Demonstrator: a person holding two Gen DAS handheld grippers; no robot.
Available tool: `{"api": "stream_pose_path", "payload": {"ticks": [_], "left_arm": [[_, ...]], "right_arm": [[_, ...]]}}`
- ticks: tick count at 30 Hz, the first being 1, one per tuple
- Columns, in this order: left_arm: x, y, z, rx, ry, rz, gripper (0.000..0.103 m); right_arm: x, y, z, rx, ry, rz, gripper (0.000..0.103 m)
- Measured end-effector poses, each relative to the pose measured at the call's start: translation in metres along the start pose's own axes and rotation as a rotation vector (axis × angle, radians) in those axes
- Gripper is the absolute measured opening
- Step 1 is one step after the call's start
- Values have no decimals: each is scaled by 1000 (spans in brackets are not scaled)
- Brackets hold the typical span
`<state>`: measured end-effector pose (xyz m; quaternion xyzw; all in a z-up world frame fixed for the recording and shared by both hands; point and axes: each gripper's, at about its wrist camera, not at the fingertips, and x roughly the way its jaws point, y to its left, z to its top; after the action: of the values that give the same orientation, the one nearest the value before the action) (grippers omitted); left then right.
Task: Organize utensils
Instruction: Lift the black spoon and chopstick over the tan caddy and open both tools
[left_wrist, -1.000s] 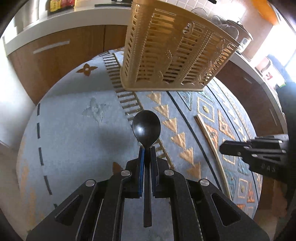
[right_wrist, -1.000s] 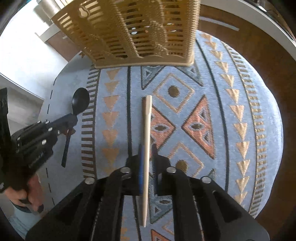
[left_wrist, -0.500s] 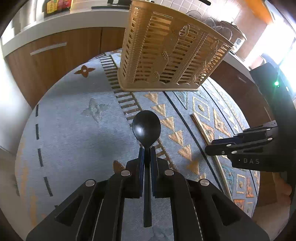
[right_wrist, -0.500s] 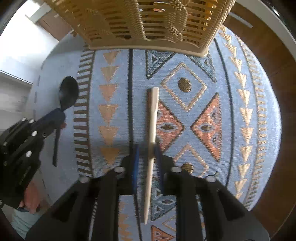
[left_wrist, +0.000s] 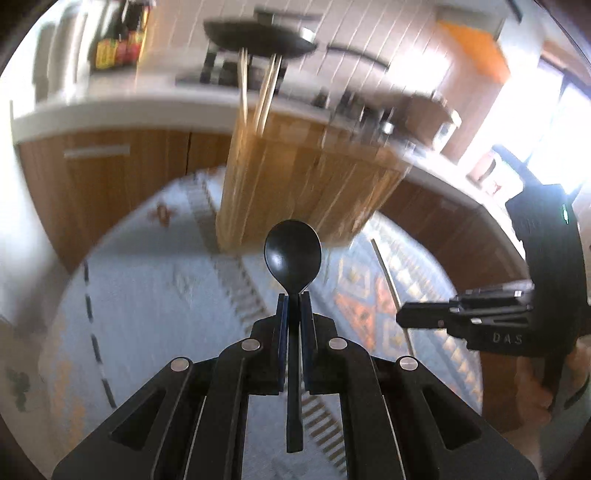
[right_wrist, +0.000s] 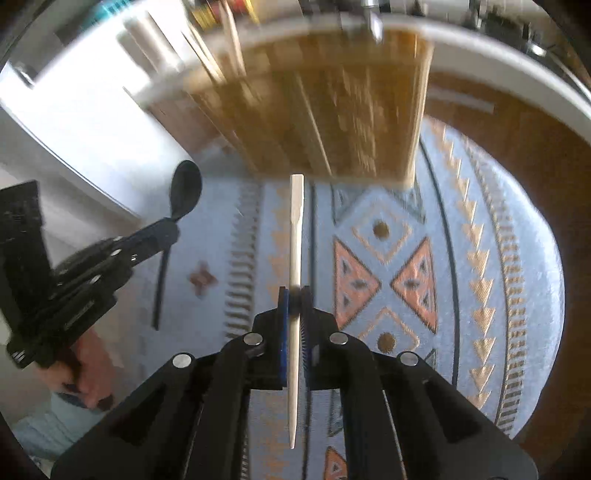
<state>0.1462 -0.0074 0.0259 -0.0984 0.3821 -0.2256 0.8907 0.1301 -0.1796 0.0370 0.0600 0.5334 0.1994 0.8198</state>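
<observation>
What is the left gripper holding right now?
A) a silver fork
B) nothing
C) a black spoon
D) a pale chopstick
C: the left gripper is shut on the neck of the black spoon, bowl pointing forward, while the pale chopstick sits in the right gripper.

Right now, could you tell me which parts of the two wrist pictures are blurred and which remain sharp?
Left wrist view: the left tool and its black spoon are sharp; the basket and counter behind smear with motion, and the window at right glares white. Right wrist view: the right tool and pale chopstick are crisp, the basket streaks, the patterned rug only slightly soft.
</observation>
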Motion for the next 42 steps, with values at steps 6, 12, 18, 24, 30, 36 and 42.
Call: {"api": "stream_pose_path", "payload": {"ticks": [6,12,18,24,30,36,42], "left_arm": [[-45,-28,42,50,-175,-20,4],[-70,-47,86,92,-366,-18,4],[-81,-65,113,124,-552,-22,4],[-77,-61,112,162,-752,-39,4],[-35,-36,115,106,-720,-54,4],[6,-15,119,96,-668,-73,4],[38,-7,117,124,-654,-2,5]], "right_arm": [[-70,7,15,-55,-270,78,4],[-111,13,38,-103,-465,56,4],[-134,17,68,-105,-624,36,4],[-139,20,89,-93,-825,16,4],[-113,9,106,-44,-904,-4,4],[-76,-1,119,-53,-935,-78,4],[-47,-15,124,-28,-915,-40,4]]}}
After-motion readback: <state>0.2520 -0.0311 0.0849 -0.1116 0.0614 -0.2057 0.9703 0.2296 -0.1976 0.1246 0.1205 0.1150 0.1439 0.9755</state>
